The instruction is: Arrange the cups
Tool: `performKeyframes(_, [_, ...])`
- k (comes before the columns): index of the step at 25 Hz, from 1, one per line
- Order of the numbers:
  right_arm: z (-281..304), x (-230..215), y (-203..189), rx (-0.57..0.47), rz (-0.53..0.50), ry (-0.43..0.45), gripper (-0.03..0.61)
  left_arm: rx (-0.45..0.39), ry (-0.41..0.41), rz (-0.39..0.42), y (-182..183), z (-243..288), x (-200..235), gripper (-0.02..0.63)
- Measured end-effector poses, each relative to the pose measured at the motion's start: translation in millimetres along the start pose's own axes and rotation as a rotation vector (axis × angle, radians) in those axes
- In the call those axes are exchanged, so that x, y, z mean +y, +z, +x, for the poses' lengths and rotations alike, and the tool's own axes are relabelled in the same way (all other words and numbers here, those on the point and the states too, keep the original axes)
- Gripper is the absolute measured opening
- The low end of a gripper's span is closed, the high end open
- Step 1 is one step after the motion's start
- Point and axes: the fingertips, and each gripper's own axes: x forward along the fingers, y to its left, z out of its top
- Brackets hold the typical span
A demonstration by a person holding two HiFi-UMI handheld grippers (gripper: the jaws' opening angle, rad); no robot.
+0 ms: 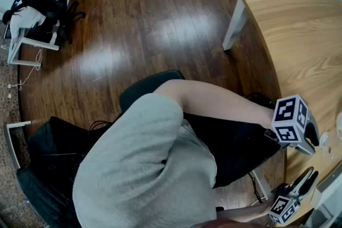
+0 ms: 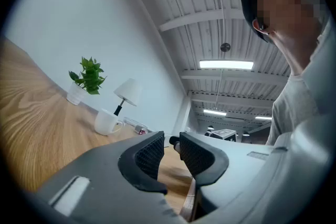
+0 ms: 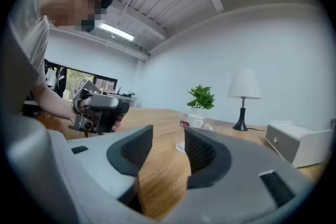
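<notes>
Right gripper view: fingers of right gripper [image 3: 168,136] and left gripper [image 2: 171,140] are held open, empty; the clear cup [image 3: 195,123] ahead could be toppled by a misaligned approach

The table [image 1: 299,34] is pale, matt wood; the floor [image 1: 149,24] is dark, glossy wood. The white mug [image 2: 107,122] looks smooth and glazed.

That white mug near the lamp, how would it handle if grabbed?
The white mug looks ceramic: probably rigid, heavyish, and breakable if dropped. Its smooth glossy side may be slippery. Its squat shape suggests it won't tip easily.
</notes>
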Motion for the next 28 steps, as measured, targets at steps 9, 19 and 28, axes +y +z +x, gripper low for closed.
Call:
performKeyframes(9, [87,42,-65,0.085,-0.089,0.16,0.202,0.054,0.246,0.012,-21,-85,48,0.089])
performKeyframes(19, [127,-29,-77,0.179,-0.151,0.147,0.202,0.05,0.244,0.042,-22,-67,45,0.089])
performKeyframes(28, [161,-9,-87,0.245,-0.211,0.432,0.153,0.044,0.246,0.034,-21,-66,45,0.089])
